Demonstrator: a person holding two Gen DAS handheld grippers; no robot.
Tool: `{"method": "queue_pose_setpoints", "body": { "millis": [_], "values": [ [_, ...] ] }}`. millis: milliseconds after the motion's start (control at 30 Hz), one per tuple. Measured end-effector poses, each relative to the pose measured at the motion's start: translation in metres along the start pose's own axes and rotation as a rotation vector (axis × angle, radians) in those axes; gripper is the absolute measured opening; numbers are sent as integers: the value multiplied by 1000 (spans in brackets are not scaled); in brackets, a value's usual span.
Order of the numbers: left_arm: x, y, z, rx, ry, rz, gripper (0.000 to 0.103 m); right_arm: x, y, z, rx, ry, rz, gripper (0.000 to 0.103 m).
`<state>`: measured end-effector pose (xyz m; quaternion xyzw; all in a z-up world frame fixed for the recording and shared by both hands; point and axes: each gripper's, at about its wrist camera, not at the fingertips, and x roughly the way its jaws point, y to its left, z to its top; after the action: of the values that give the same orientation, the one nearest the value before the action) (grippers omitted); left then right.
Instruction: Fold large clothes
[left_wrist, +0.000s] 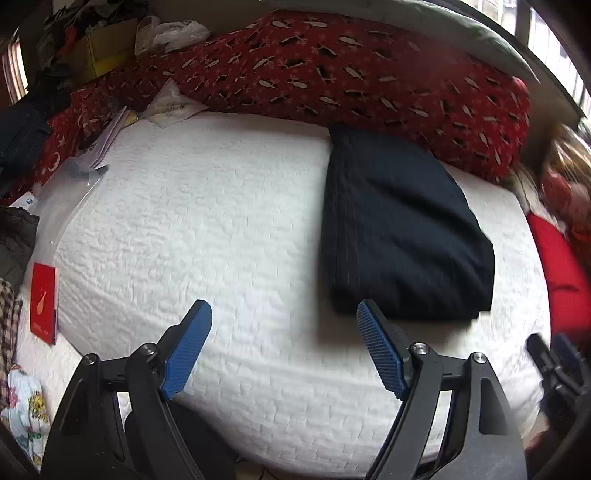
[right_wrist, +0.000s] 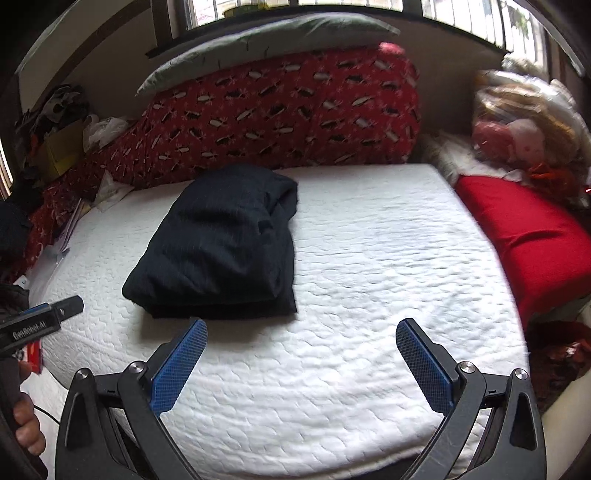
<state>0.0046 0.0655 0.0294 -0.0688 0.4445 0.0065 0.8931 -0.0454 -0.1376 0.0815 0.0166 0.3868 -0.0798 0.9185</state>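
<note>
Left gripper (left_wrist: 284, 314): blue ribbed pads spread wide, empty, held above near edge of white quilted mattress (left_wrist: 207, 229); right fingertip overlaps near edge of garment in view, contact unclear. Right gripper (right_wrist: 301, 332): blue pads spread wide, empty, above near edge. Folded dark navy pinstriped garment (right_wrist: 221, 247): lies on mattress, mid-surface toward far edge. Red patterned bolster cushion (right_wrist: 280, 110): along far edge.

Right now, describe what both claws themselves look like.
Each claw, left claw and right claw, has a matte black angular frame with silver pivot screws and two flat blue ribbed pads. In the right wrist view, the left claw's black body carries white lettering too blurred to read, and a thin dark cable runs by the bare hand.
</note>
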Motion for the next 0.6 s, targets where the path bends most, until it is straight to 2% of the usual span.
{"method": "queue_pose_setpoints", "body": {
  "millis": [133,233,300,367,433,467,567,600],
  "values": [
    [20,-13,31,-13,-6,4,81,41,7,29,56,7,75,99],
    [53,-28,39,24,28,38,81,61,10,49,100,-40,157,91],
    [80,-32,33,40,75,69,81,76,12,52,102,-63,198,80],
    [107,-31,19,57,130,78,85,104,12,45,87,-9,171,66],
    [112,-23,11,40,107,39,91,145,4,29,71,142,109,67],
    [109,-19,12,37,102,33,91,156,-5,21,108,178,133,66],
    [89,-12,19,41,96,9,90,145,-15,26,186,154,174,68],
    [82,-10,22,27,75,-4,90,134,-15,33,204,116,182,68]
  ]
}}
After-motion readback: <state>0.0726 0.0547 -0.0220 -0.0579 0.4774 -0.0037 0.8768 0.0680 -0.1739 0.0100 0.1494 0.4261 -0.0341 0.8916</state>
